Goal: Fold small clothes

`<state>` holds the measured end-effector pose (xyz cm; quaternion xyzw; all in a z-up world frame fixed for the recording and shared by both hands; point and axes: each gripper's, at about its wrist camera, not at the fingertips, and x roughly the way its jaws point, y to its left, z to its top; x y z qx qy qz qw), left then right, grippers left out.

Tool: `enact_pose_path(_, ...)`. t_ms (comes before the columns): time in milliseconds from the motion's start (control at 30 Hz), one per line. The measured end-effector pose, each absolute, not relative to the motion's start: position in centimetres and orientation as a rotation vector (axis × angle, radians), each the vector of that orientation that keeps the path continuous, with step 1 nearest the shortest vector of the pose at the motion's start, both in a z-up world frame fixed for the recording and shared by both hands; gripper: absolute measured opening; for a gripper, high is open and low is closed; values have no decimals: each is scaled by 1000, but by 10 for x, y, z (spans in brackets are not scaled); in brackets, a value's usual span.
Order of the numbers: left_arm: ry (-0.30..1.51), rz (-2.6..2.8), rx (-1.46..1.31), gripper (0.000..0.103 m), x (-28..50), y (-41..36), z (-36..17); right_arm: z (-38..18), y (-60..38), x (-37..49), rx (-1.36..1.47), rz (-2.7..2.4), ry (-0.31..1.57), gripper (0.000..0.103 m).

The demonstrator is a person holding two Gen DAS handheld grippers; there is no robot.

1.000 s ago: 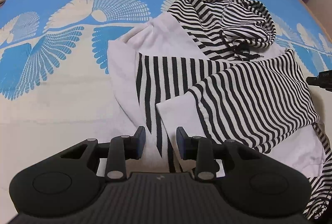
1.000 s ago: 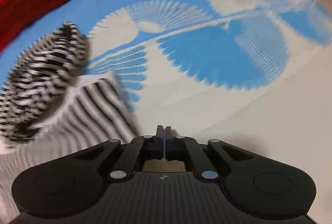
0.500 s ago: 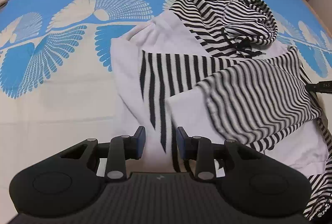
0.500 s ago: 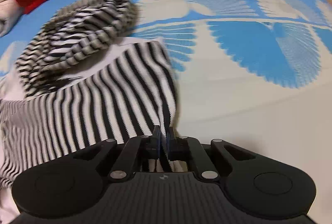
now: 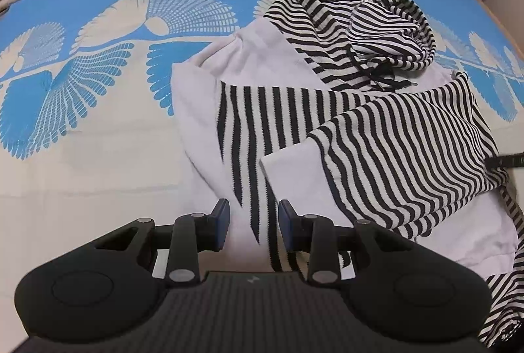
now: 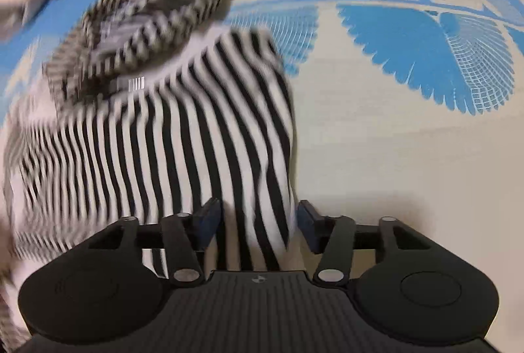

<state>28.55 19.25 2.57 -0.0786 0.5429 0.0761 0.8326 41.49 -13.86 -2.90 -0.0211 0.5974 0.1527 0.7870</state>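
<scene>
My right gripper (image 6: 258,222) jaws are opening, releasing the ribbed striped sleeve (image 6: 203,137); my left gripper (image 5: 252,223) gapes over soft knit hoodie (image 5: 262,123).

Hoodie (image 5: 376,137) soft knit cloth; claws matt blk plastic.

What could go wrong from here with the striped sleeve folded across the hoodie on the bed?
1. The right gripper is opening with the black-and-white striped sleeve between its jaws; the fabric may catch on a pad and drag the fold open as it withdraws.
2. The sleeve lies slanted and rumpled over the white hoodie body, so the next fold may come out crooked.
3. The striped hood is bunched with its black drawstring loose, which could leave a lump.
</scene>
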Motion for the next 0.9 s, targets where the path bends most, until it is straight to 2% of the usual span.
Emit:
enact_pose_path(100, 1151, 153, -159, 36, 287, 188, 25, -34, -140, 408, -69, 349, 1303, 51)
enact_pose_path(133, 1151, 150, -156, 36, 288, 186, 24, -34, -140, 406, -65, 359, 1297, 34)
enact_pose_path(200, 1152, 147, -151, 36, 289, 184, 23, -31, -141, 403, -55, 406, 1282, 10)
enact_pose_path(233, 1153, 146, -149, 36, 289, 183, 23, -27, -141, 402, -66, 408, 1261, 8)
enact_pose_path(400, 1159, 144, -140, 36, 288, 182, 20, -30, -159, 408, 13, 369, 1291, 9)
enact_pose_path(500, 1162, 146, -136, 36, 287, 183, 18, -26, -150, 404, -65, 386, 1278, 18)
enact_pose_path(600, 1181, 146, -129, 36, 287, 185, 9, -18, -147, 403, -57, 394, 1244, 20)
enact_pose_path(667, 1241, 146, -99, 36, 288, 183, -7, -26, -143, 401, -155, 395, 1260, 26)
enact_pose_path(733, 1294, 152, -41, 42, 286, 179, -21, -33, -140, 400, -224, 383, 1272, 31)
enact_pose_path(900, 1227, 157, -94, 43, 285, 184, -3, -9, -142, 402, -182, 354, 1213, 32)
